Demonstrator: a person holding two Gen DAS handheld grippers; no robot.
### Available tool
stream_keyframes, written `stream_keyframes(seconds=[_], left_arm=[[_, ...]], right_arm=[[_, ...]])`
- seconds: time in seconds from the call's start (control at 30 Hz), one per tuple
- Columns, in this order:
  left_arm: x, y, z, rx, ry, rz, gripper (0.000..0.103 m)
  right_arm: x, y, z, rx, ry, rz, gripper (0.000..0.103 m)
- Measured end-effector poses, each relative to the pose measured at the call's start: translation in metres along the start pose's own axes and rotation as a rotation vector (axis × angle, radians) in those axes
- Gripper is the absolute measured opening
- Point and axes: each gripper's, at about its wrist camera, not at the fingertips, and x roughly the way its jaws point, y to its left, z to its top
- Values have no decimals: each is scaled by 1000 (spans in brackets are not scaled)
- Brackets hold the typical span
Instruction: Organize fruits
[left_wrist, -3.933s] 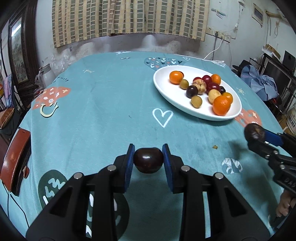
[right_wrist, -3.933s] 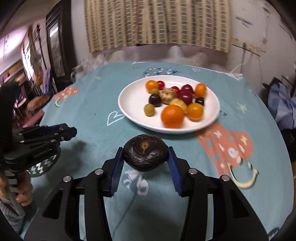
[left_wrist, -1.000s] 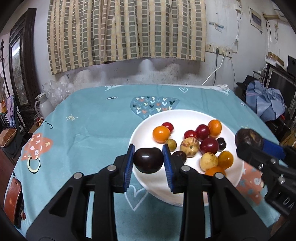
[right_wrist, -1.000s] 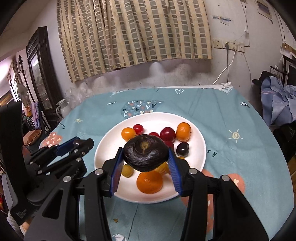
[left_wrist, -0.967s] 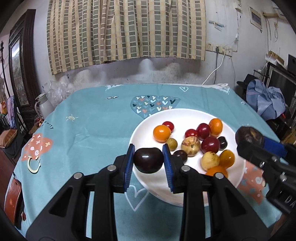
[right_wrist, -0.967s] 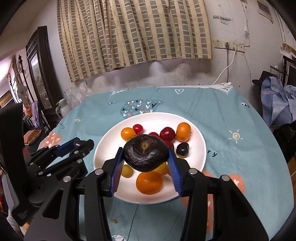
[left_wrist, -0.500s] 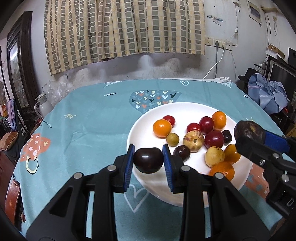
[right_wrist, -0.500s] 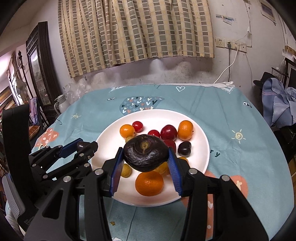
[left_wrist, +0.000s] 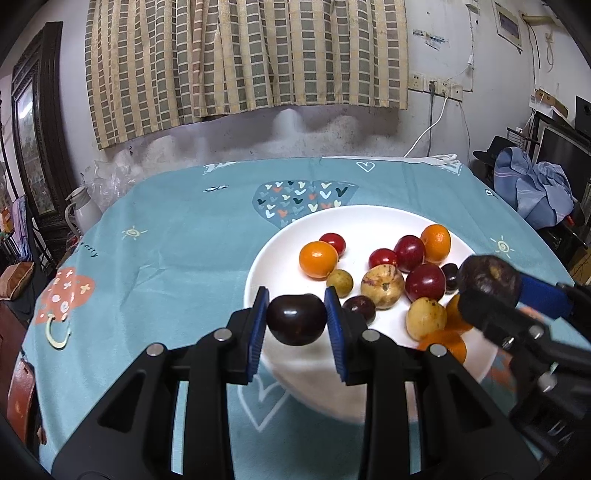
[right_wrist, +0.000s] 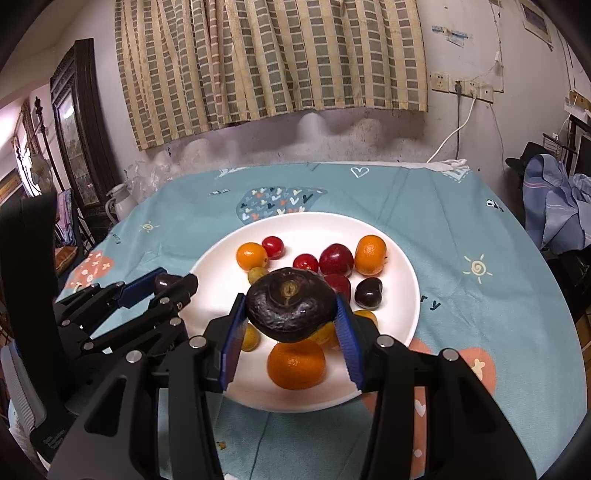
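A white oval plate (left_wrist: 291, 236) (right_wrist: 207, 273) on the teal tablecloth holds several fruits: oranges, red and dark plums, yellow ones. My left gripper (left_wrist: 296, 319) is shut on a dark plum (left_wrist: 296, 319) and holds it above the plate's near left rim; it also shows in the right wrist view (right_wrist: 166, 282). My right gripper (right_wrist: 290, 314) is shut on a wrinkled dark passion fruit (right_wrist: 290, 308) above the plate's near half; it shows at the right of the left wrist view (left_wrist: 487, 280).
The round table's teal cloth (left_wrist: 177, 236) spreads around the plate. A white kettle (left_wrist: 83, 212) stands past the table's far left edge. Clothes (left_wrist: 532, 192) lie on furniture at the right. A curtain and a wall are behind.
Both grippers have carried their fruits from the near table toward the plate and now hang over it. In the last second they crept a little closer and lower.
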Motion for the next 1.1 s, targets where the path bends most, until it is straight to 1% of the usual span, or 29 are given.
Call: stream_keyframes(seconds=[0.03, 0.07, 0.1, 0.13, 0.17, 0.23, 0.3, 0.33, 0.37, 0.43, 0.47, 0.53, 0.6, 0.63, 0.67, 0.73, 0.8, 0.83, 0.87, 0.93, 0.97, 1.03, 1.07, 1.1], left_arm=[[5, -1, 1, -5, 8, -1, 39], [12, -1, 2, -14, 19, 2, 42], [17, -1, 3, -19, 29, 2, 43], [21, 0, 3, -21, 40, -6, 50], [24, 1, 4, -25, 46, -10, 52], [26, 3, 2, -39, 55, -20, 52], [21, 6, 4, -40, 51, -35, 53], [18, 7, 4, -41, 46, -36, 62], [10, 10, 6, -49, 24, -34, 71], [-8, 17, 11, -54, -19, -22, 76], [-18, 20, 13, -51, -34, -14, 81], [-38, 28, 15, -62, -66, 4, 87], [-59, 37, 10, -87, -84, 23, 93], [-66, 40, 7, -95, -82, 28, 96], [-74, 43, 1, -102, -77, 31, 96], [-93, 47, -20, -105, -63, 37, 96], [-107, 49, -41, -113, -60, 55, 99], [-112, 49, -52, -109, -52, 64, 99], [-116, 48, -62, -103, -43, 69, 99], [-123, 43, -87, -82, -22, 89, 100], [-125, 40, -97, -77, -12, 94, 101], [-128, 35, -111, -48, 19, 94, 101], [-130, 33, -113, -33, 20, 85, 101], [-134, 29, -114, -11, 2, 75, 101]], right_arm=[[7, -1, 0, -9, 12, -28, 48], [12, -3, 1, -7, 19, -74, 58], [15, -6, 1, -3, 14, -106, 64], [15, -9, 2, 0, -3, -108, 67], [14, -13, 2, 8, -17, -86, 67], [5, -21, 6, 46, -39, -58, 67], [-16, -25, 14, 76, -92, -28, 67], [-26, -24, 17, 77, -116, -18, 67], [-34, -23, 19, 75, -135, -12, 67], [-59, -20, 26, 72, -190, 5, 67], [-73, -18, 28, 75, -221, 24, 68], [-91, -12, 30, 73, -254, 48, 68], [-107, -4, 27, 66, -269, 59, 74], [-112, -1, 24, 60, -267, 62, 77], [-117, 5, 18, 45, -260, 58, 82], [-121, 13, 5, 14, -250, 38, 89], [-123, 21, -16, -37, -227, 11, 89], [-124, 23, -32, -51, -214, -8, 90], [-123, 22, -46, -48, -205, -30, 94], [-119, 18, -71, -35, -182, -55, 98], [-115, 16, -84, -33, -158, -79, 98], [-106, 12, -101, -13, -108, -122, 98], [-101, 10, -106, 4, -76, -131, 98], [-98, 10, -108, 14, -53, -129, 98]])
